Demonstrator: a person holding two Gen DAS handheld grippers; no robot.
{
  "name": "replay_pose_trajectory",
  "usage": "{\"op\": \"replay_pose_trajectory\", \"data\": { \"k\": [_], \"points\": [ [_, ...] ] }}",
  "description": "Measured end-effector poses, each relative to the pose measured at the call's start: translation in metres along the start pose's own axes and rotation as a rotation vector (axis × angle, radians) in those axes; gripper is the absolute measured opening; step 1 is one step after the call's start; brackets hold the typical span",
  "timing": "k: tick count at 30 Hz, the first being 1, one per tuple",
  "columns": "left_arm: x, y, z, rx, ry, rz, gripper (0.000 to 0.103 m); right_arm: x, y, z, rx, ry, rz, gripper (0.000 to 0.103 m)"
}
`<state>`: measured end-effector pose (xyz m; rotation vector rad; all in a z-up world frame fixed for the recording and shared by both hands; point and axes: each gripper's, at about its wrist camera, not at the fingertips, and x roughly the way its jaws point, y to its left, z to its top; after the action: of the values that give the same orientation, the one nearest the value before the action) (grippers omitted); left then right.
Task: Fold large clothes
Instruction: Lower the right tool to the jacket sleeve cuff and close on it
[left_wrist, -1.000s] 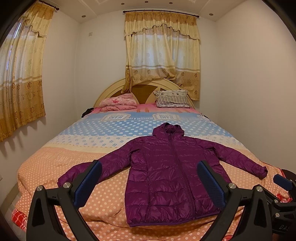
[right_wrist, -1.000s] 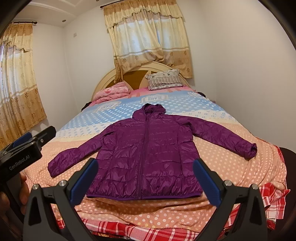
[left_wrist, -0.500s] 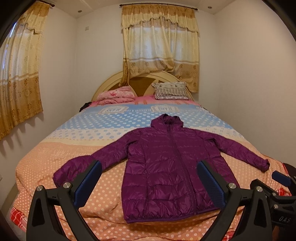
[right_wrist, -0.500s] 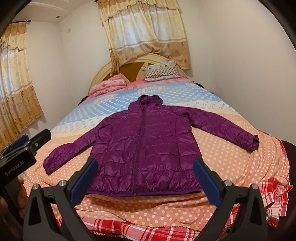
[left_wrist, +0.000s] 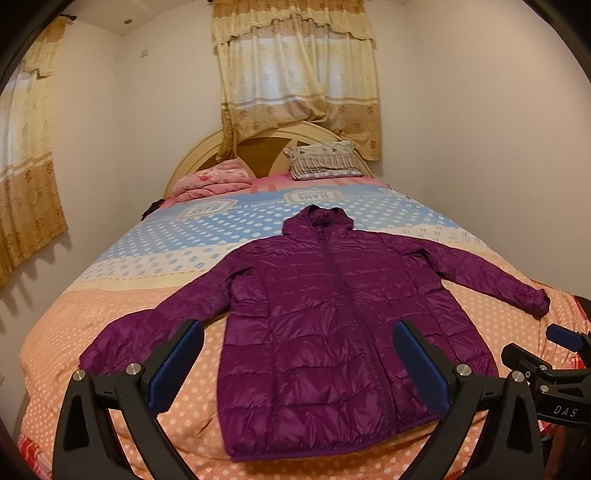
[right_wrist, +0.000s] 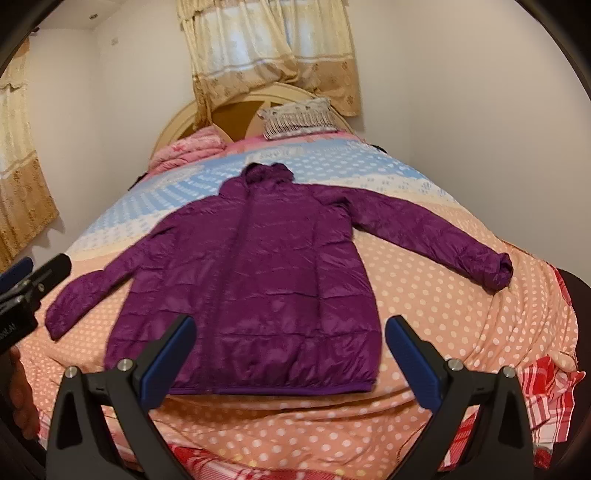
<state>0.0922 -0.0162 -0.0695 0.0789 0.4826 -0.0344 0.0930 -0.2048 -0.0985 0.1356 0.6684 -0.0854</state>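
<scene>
Both wrist cams at bed (left_wrist: 122, 325) foot, facing headboard (left_wrist: 207, 155), shared jacket (left_wrist: 332, 317).

The left claw (left_wrist: 297, 360) hides part of the jacket (left_wrist: 332, 325) sleeve.

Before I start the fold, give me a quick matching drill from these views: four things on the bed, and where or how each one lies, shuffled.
1. purple jacket
2. striped pillow
3. pink blanket
4. left gripper

a. bundled at the headboard's left
b. open, holding nothing
c. spread flat, sleeves out
d. leaning on the headboard's right

Pairs: 1-c, 2-d, 3-a, 4-b
</scene>
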Motion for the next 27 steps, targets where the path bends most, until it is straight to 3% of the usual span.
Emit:
{"op": "replay_pose_trajectory", "data": {
  "k": [13, 17, 27],
  "points": [
    [0.108, -0.038, 0.002, 0.059, 0.087, -0.038, 0.102, 0.075, -0.055, 0.017, 0.061, 0.078, -0.081, 0.103],
    [0.141, -0.040, 0.004, 0.060, 0.117, -0.049, 0.102, 0.098, -0.090, 0.024, 0.102, 0.092, -0.114, 0.103],
    [0.218, -0.020, 0.013, 0.035, 0.169, 0.042, 0.102, 0.124, -0.214, 0.045, 0.338, 0.124, -0.296, 0.103]
  ]
}}
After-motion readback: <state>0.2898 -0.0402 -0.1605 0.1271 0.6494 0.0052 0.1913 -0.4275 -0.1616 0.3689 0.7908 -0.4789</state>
